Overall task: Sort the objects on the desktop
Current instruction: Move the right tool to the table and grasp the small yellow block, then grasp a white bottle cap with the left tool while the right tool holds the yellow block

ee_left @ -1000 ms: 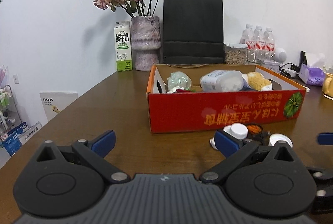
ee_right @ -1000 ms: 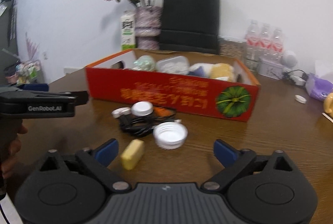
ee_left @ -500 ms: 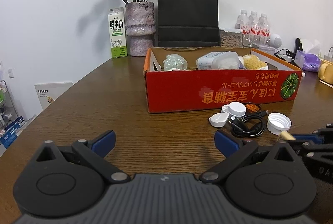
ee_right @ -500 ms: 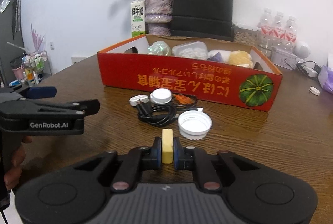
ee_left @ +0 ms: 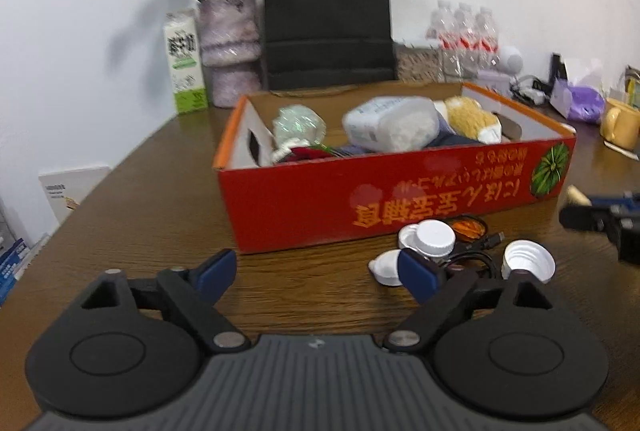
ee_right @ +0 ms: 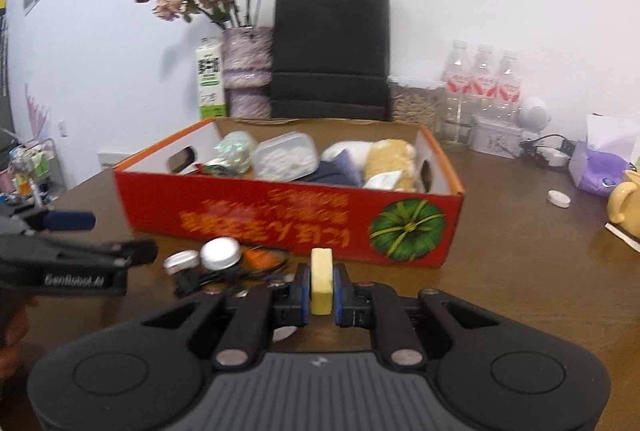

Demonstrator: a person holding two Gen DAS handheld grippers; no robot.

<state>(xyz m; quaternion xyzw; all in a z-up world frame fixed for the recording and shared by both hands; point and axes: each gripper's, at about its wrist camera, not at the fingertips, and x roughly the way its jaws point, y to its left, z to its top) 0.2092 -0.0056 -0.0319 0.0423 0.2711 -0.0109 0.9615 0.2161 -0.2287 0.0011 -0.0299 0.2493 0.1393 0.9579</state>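
Left wrist: left gripper (ee_left: 316,273) jaws standing apart over bare bench (ee_left: 160,199); box (ee_left: 396,183) ahead, caps (ee_left: 434,237) just beyond right jaw.
Right wrist: right gripper (ee_right: 321,289) jaws clamping yellow block (ee_right: 322,281), box ahead.

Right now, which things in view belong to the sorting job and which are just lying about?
Job:
right tongs, shut on yellow block
left tongs, open
red box
white caps, black cable in front of the box

Lying about:
black paper bag
flower vase
milk carton
water bottles
yellow mug
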